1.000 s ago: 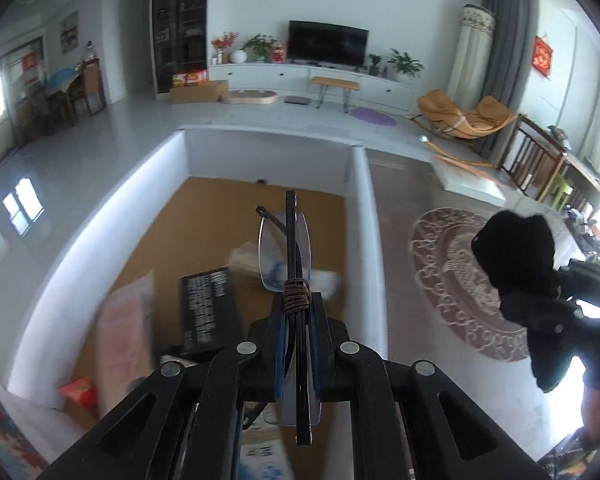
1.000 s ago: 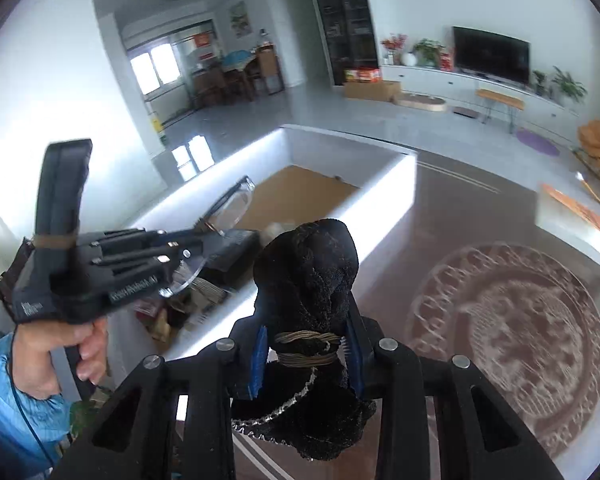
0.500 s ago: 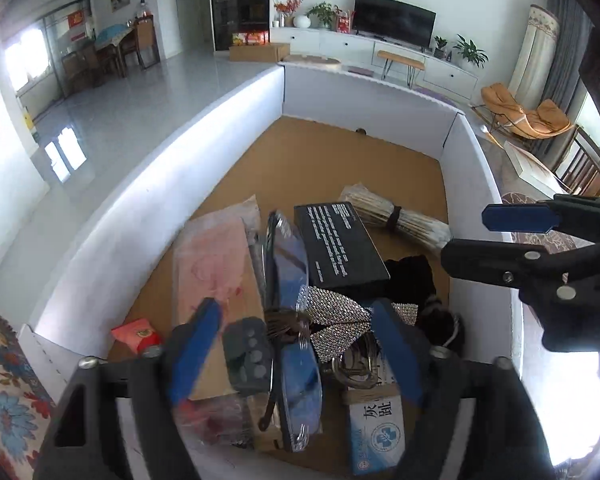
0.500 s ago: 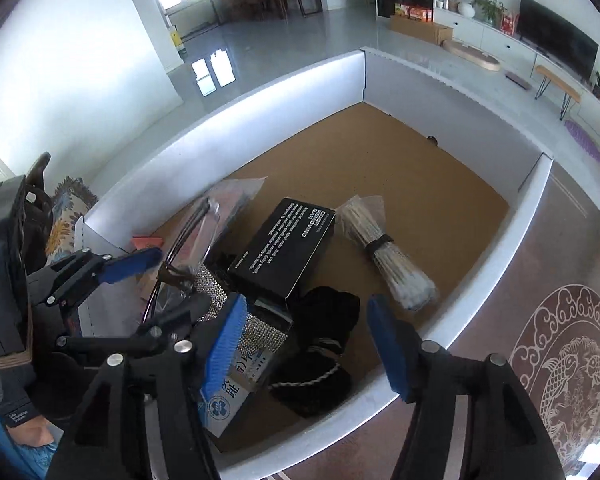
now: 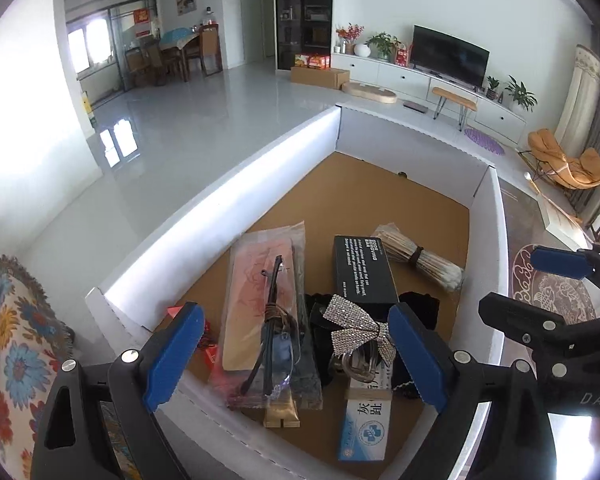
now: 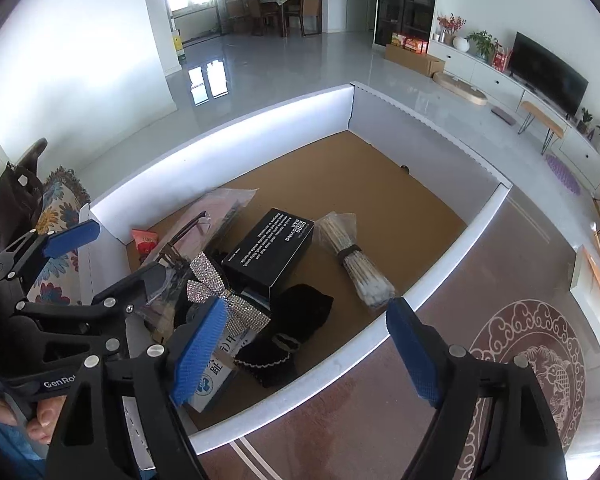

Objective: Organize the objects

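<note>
The glasses (image 5: pixel 274 320) lie on a pink packet (image 5: pixel 260 276) inside the white-walled box (image 5: pixel 220 196), just ahead of my left gripper (image 5: pixel 296 354). That gripper is open and empty. The black fabric piece (image 6: pixel 300 312) rests on the box floor by the near wall, below my right gripper (image 6: pixel 305 350). The right jaws are opening, and nothing is between them. Each gripper shows at the edge of the other's view, both hovering over the box's near end.
In the box also lie a black carton (image 6: pixel 270 252), a tied bundle of sticks (image 6: pixel 356 260), a rhinestone bow (image 5: pixel 358 328) and a blue-white medicine box (image 5: pixel 364 428). The far half shows bare brown floor. A floral cushion (image 5: pixel 16 340) is on the left and a round rug (image 6: pixel 532 360) on the right.
Both grippers tipped down over the box and opened. The left let go of the glasses and the right let go of the black fabric, and both things now lie in the box.
</note>
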`<action>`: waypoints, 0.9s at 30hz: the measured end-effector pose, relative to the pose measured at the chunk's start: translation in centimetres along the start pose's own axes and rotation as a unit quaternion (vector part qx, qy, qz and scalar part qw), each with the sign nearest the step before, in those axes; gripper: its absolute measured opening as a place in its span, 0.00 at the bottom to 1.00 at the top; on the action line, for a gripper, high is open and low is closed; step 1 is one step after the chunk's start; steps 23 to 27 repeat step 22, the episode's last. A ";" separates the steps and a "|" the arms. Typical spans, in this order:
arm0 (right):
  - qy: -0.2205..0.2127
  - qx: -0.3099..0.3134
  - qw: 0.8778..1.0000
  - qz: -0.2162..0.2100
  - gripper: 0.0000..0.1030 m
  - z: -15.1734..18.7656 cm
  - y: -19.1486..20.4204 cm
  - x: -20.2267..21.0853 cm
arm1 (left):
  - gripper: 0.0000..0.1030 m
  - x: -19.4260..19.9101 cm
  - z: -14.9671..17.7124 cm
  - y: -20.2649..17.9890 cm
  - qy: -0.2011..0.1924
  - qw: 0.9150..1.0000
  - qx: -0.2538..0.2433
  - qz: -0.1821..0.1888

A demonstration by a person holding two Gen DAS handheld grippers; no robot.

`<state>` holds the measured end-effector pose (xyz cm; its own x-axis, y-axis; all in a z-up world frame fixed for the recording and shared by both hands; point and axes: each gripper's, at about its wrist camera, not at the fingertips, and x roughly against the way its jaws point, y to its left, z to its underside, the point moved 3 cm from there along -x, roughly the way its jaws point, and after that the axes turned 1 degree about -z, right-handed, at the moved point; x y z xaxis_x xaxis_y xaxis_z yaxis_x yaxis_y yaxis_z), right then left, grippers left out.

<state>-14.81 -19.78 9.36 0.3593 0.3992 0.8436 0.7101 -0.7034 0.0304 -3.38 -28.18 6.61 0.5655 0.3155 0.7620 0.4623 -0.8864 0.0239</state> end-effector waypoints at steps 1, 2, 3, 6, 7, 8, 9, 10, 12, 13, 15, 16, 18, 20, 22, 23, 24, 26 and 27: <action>0.002 0.000 1.000 0.001 0.81 0.0 0.0 -0.1 | 0.91 0.0 0.0 0.0 0.000 1.000 0.003 -0.004; 0.003 0.000 1.000 0.002 0.81 0.0 0.0 -0.1 | 0.91 0.1 0.0 0.1 0.001 1.000 0.006 -0.004; 0.004 -0.001 1.000 0.004 0.81 0.0 0.0 -0.3 | 0.91 0.1 0.1 0.1 0.002 1.000 0.007 -0.003; 0.007 -0.007 1.000 0.005 0.81 -0.1 -0.2 -0.6 | 0.91 0.3 0.2 0.3 -0.005 1.000 0.007 -0.014; 0.007 -0.011 1.000 0.004 0.81 -0.1 -0.3 -0.7 | 0.91 0.3 0.2 0.3 -0.007 1.000 0.006 -0.016; 0.007 -0.014 1.000 0.002 0.81 -0.2 -0.3 -0.9 | 0.91 0.3 0.2 0.4 -0.007 1.000 0.006 -0.017; 0.007 -0.017 1.000 0.001 0.81 -0.2 -0.4 -1.0 | 0.91 0.2 0.1 0.4 -0.007 1.000 0.006 -0.017; 0.007 -0.020 1.000 0.000 0.81 -0.2 -0.4 -1.1 | 0.91 0.2 0.1 0.4 -0.007 1.000 0.007 -0.016; 0.008 -0.023 1.000 -0.002 0.81 -0.2 -0.4 -1.3 | 0.91 0.1 0.1 0.4 -0.009 1.000 0.009 -0.016; 0.008 -0.024 1.000 -0.003 0.81 -0.2 -0.4 -1.4 | 0.91 0.1 0.1 0.4 -0.010 1.000 0.010 -0.018; 0.009 -0.025 1.000 -0.004 0.81 -0.1 -0.4 -1.5 | 0.91 0.0 0.1 0.3 -0.012 1.000 0.012 -0.017; 0.009 -0.026 1.000 -0.004 0.81 -0.1 -0.4 -1.6 | 0.91 -0.1 0.2 0.3 -0.012 1.000 0.013 -0.018; 0.008 -0.027 1.000 -0.004 0.81 -0.1 -0.4 -1.7 | 0.91 -0.3 0.2 0.4 -0.009 1.000 0.013 -0.013; 0.007 -0.029 1.000 -0.005 0.81 0.0 -0.4 -1.8 | 0.91 -0.4 0.3 0.5 -0.004 1.000 0.018 -0.006; 0.005 -0.031 0.999 -0.007 0.81 -0.1 -0.3 -1.7 | 0.91 -0.2 0.4 0.5 -0.015 1.000 0.019 -0.010; 0.005 -0.031 0.999 -0.007 0.81 -0.1 -0.3 -1.7 | 0.91 -0.2 0.4 0.5 -0.015 1.000 0.019 -0.010; 0.005 -0.031 0.999 -0.007 0.81 -0.1 -0.3 -1.7 | 0.91 -0.2 0.4 0.5 -0.015 1.000 0.019 -0.010; 0.005 -0.031 0.999 -0.007 0.81 -0.1 -0.3 -1.7 | 0.91 -0.2 0.4 0.5 -0.015 1.000 0.019 -0.010; 0.005 -0.031 0.999 -0.007 0.81 -0.1 -0.3 -1.7 | 0.91 -0.2 0.4 0.5 -0.015 1.000 0.019 -0.010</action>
